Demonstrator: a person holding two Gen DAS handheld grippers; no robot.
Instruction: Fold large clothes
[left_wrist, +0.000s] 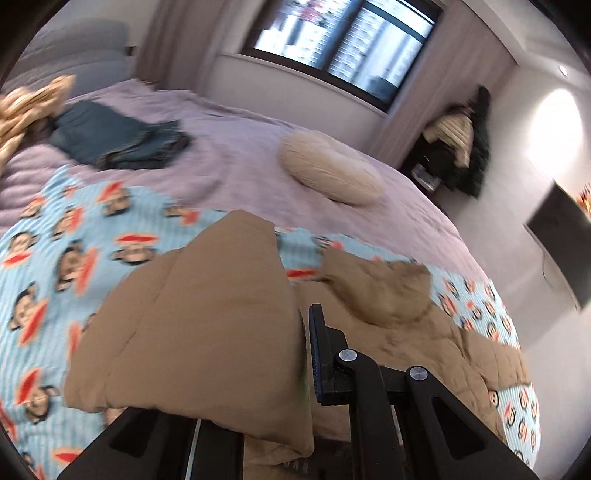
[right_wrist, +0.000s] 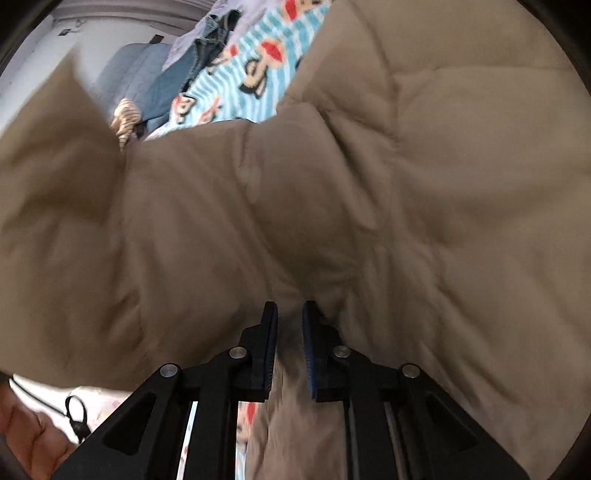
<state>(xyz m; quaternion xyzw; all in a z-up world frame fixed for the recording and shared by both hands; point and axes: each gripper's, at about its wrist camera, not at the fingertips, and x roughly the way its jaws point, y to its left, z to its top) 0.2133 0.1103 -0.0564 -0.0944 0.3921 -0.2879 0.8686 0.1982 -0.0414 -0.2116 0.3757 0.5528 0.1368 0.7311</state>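
Puffy tan coat, soft and bulky, bunches where each hand-held gripper, left and right, pinches a fold; seams grip best.

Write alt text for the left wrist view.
The left gripper is shut on a lifted flap of the tan puffer jacket, above a monkey-print blanket on a lilac bed. Folded jeans and a beige cushion lie behind.

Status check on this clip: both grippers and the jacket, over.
Left hand-held gripper shut on tan padded jacket, fold lifted. Right hand-held gripper shut on same jacket. Folded dark jeans and beige cushion lie clear.
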